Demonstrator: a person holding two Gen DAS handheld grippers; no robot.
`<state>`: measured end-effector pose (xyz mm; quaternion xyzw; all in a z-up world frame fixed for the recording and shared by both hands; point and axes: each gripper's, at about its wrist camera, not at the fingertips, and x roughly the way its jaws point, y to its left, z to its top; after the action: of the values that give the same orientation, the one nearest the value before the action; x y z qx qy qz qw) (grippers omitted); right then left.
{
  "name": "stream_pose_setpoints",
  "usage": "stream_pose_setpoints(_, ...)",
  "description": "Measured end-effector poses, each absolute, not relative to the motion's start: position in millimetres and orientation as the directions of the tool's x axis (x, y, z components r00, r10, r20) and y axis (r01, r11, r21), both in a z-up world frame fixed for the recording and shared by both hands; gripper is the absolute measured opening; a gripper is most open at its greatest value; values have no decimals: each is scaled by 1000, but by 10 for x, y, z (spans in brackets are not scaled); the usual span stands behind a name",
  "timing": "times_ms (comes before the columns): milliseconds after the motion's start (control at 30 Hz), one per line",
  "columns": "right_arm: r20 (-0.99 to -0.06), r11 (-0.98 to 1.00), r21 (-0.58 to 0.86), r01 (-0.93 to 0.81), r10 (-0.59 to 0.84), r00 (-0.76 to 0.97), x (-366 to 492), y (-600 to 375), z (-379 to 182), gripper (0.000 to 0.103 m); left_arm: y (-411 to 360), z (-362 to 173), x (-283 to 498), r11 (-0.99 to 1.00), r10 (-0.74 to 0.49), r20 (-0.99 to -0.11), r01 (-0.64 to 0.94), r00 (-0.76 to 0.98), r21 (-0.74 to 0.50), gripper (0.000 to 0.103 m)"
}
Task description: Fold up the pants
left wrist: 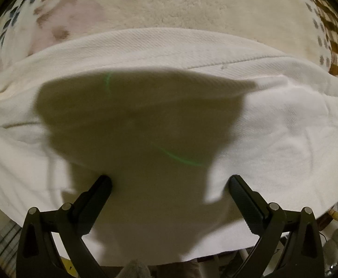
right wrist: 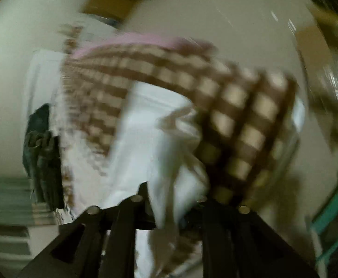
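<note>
White pants (left wrist: pixel 169 106) lie spread across the bed in the left wrist view, filling the middle and lower frame, with a seam running across the upper part. My left gripper (left wrist: pixel 170 180) is open just above the cloth, its two black fingers (left wrist: pixel 99 197) wide apart and holding nothing; its shadow falls on the fabric. In the blurred right wrist view, my right gripper (right wrist: pixel 169 199) is shut on a bunched fold of the white pants (right wrist: pixel 145 139), with cloth hanging between the fingers.
A cream fluffy blanket (left wrist: pixel 192 7) with pale flower prints covers the bed beyond the pants. A brown checked cover (right wrist: pixel 226 97) lies at the bed's edge. Dark clothing (right wrist: pixel 41 153) hangs at the left, a cardboard box (right wrist: pixel 108 4) stands on the floor beyond.
</note>
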<state>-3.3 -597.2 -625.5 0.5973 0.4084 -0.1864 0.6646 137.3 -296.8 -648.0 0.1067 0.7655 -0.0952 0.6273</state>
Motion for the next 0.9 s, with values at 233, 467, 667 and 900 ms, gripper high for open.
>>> stream_pose_setpoints(233, -670, 199, 742, 641, 179, 720, -36, -5978, -6277, 14, -3048, -6474, 1402, 962, 55, -979, 275, -195, -1, 103)
stream_pose_setpoints(467, -754, 324, 647, 690, 144, 640, 169, -5881, -6183, 5, -3065, -6331, 1394, 948, 66, -990, 318, -123, 24, 103)
stream_pose_setpoints(667, -761, 465, 596, 654, 68, 645, 288, -5614, -5431, 4, -2981, -5927, 1389, 930, 39, -999, 363, 35, 49, 103)
stream_pose_setpoints(900, -741, 621, 554, 555, 64, 669, 605, -4969, -4673, 4, -2526, -5603, 1464, 949, -3, -994, 315, 107, 31, 103)
